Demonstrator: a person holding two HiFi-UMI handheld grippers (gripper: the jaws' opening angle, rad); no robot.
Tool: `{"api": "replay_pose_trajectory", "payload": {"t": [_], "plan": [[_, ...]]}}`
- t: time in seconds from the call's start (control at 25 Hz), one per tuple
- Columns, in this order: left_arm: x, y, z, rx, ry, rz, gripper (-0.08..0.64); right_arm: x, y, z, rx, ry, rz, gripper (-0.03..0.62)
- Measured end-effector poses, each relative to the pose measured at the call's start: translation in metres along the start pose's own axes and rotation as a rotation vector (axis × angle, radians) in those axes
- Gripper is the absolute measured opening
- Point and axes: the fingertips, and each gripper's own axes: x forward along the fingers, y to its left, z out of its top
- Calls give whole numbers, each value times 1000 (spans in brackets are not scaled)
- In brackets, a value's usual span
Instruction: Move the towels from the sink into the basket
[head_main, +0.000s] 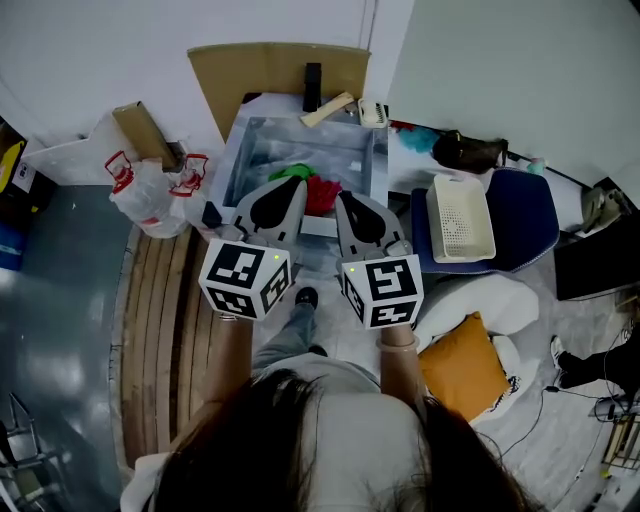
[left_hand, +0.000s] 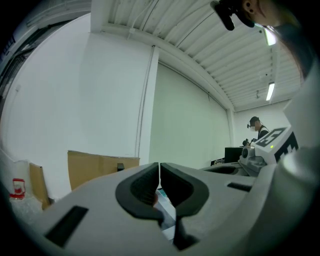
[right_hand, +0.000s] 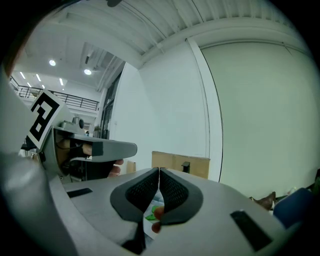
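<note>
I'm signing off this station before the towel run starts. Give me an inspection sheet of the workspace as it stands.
Surface: metal sink against the white wall.
Job's things: green towel and red towel in the sink; white basket empty, on a blue seat right of the sink.
Clutter: plastic bag, cardboard sheet, black bag, orange cushion.
Grippers: left hand-held gripper and right hand-held gripper both shut and empty, at the sink's near edge.
Cables: loose cable on the floor, lower right.
Surroundings: another person far off.
</note>
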Motion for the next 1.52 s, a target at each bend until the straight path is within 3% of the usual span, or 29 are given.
{"api": "replay_pose_trajectory", "payload": {"t": [1.28, 1.52], "plan": [[122, 102, -41, -49, 114, -68, 15, 148, -46, -67, -8, 256, 7, 32], [143, 117, -50, -75, 126, -84, 15, 170, -52, -93, -14, 335, 31, 74]]}}
